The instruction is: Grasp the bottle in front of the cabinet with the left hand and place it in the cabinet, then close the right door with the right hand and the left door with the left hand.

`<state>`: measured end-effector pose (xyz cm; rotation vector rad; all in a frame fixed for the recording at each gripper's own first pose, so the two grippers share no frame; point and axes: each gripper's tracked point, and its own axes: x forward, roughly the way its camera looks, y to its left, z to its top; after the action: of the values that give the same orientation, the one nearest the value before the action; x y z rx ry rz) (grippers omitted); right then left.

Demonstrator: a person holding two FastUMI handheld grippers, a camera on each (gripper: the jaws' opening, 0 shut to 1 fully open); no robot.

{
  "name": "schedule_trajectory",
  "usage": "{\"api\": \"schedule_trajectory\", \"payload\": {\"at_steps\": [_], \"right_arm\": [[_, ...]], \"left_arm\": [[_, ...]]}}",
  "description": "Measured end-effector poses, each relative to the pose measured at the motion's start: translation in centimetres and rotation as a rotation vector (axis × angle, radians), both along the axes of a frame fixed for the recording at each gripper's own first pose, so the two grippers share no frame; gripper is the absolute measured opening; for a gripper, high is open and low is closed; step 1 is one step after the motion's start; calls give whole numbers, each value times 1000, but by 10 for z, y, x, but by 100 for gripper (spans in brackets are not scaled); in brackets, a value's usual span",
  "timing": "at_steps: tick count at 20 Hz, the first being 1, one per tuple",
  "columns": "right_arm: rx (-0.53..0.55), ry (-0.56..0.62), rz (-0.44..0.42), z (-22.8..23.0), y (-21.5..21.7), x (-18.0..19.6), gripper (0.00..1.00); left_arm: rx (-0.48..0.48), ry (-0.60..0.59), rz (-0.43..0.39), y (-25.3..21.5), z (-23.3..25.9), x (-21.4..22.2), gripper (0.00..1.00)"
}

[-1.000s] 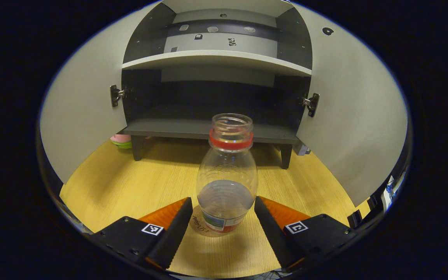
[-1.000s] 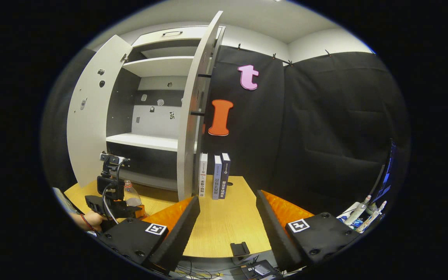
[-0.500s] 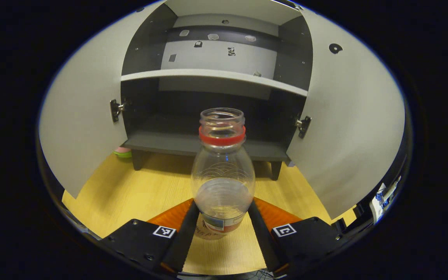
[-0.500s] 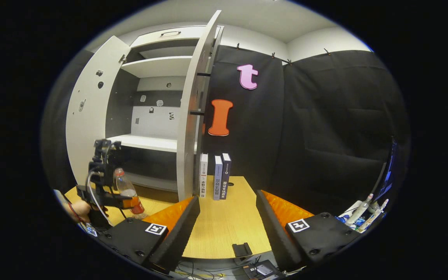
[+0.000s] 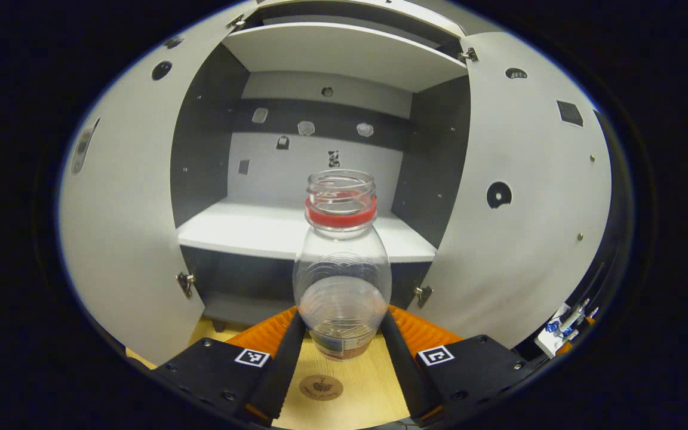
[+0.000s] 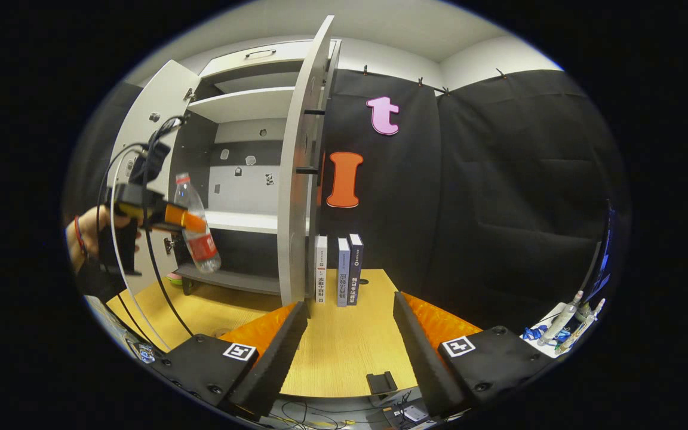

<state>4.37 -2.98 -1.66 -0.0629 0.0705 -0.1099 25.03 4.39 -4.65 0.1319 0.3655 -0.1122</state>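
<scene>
A clear, capless plastic bottle (image 5: 342,269) with a red neck ring and a red label hangs in the air, and my left gripper (image 5: 341,327) is shut on its lower body. It is level with the white middle shelf (image 5: 272,230) of the open cabinet (image 5: 326,152) and in front of it. In the right gripper view the bottle (image 6: 196,221) tilts in the left gripper (image 6: 184,220), held by a hand (image 6: 84,236). The left door (image 5: 120,221) and the right door (image 5: 523,209) both stand wide open. My right gripper (image 6: 350,307) is open over the table with nothing between its fingers.
Three books (image 6: 338,269) stand upright against the black cloth, right of the right door (image 6: 296,173). A round mark (image 5: 321,387) shows on the wooden table (image 6: 344,352) below the bottle. A small black clip (image 6: 381,382) sits at the table's front edge. Tubes (image 6: 565,316) lie at the far right.
My left gripper closed on the bottle and lifted it off the table, up to the height of the middle shelf. The right gripper has stayed almost still.
</scene>
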Motion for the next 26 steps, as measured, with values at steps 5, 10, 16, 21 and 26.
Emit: {"api": "schedule_trajectory", "payload": {"at_steps": [5,10,16,21,26], "right_arm": [[-2,-23,-20,8,-15,6,97],[7,-37,-47,14,-26,8,97],[20,-18,-90,11,-43,8,97],[7,0,-140,8,-60,5,97],[35,28,-162,-2,-64,0,97]], "left_arm": [[12,-64,-39,-11,59,48,75],[33,-51,-62,-20,76,103,76],[124,18,-79,-28,58,162,76],[82,105,-63,-35,27,179,75],[83,91,-52,-37,28,180,78]]}}
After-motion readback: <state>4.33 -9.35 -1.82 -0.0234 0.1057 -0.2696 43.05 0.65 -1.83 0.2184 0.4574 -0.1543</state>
